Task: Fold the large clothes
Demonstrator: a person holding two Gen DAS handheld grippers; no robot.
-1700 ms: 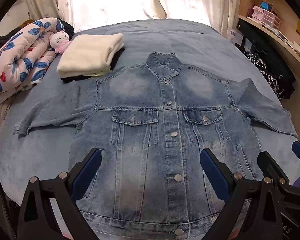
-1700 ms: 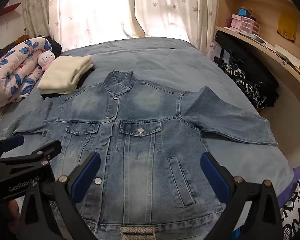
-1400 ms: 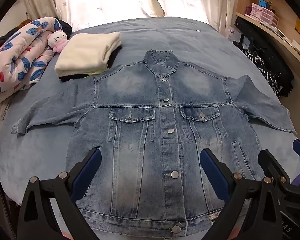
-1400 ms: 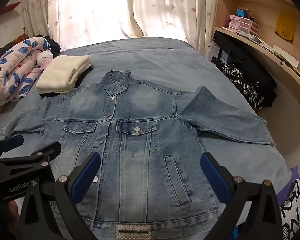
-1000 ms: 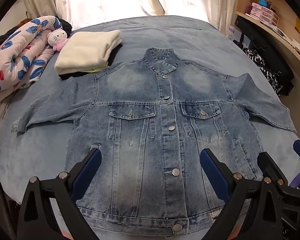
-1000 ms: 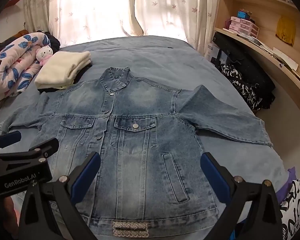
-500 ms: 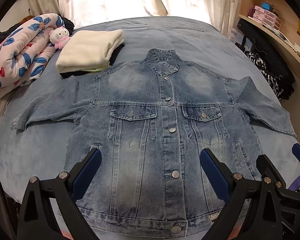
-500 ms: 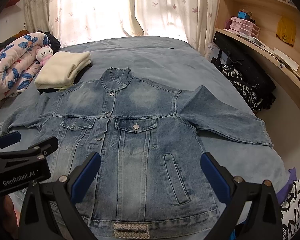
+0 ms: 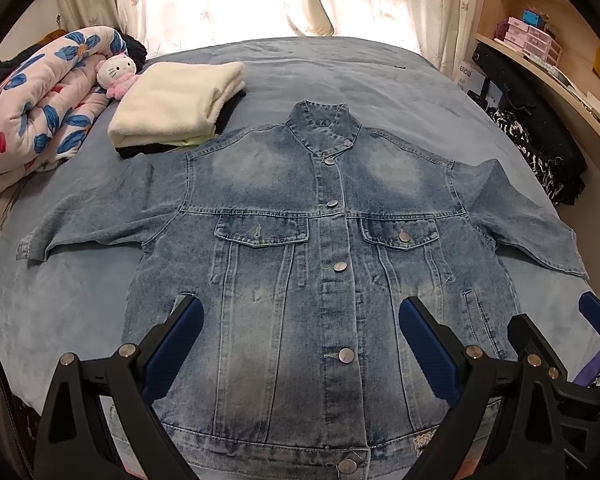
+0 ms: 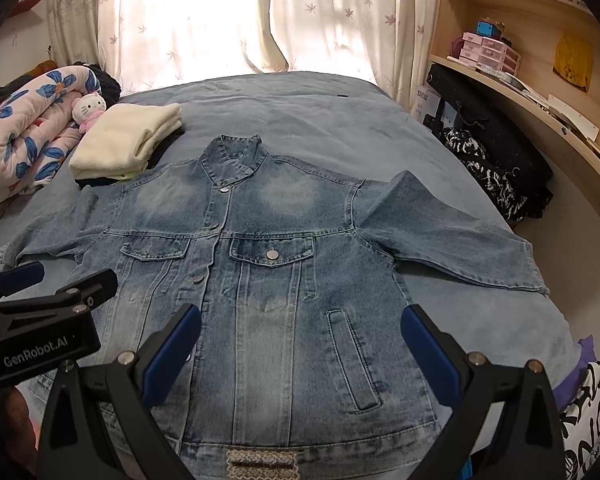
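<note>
A light blue denim jacket (image 9: 300,216) lies flat and buttoned, front up, on the blue bed, sleeves spread to both sides. It also shows in the right wrist view (image 10: 268,248). My left gripper (image 9: 300,344) is open and empty above the jacket's lower front. My right gripper (image 10: 300,344) is open and empty above the jacket's lower right side, near the slit pocket (image 10: 352,364). Each gripper shows at the edge of the other's view.
A folded cream garment (image 9: 176,108) on a dark one lies at the jacket's far left shoulder. A floral quilt (image 9: 36,108) and a plush toy (image 9: 114,74) sit at the left. Curved wooden shelves (image 10: 540,92) and dark bags (image 10: 496,160) stand to the right of the bed.
Both grippers stayed open and drifted slightly; the jacket sits a little lower and closer in both views than half a second ago. The jacket itself has not moved.
</note>
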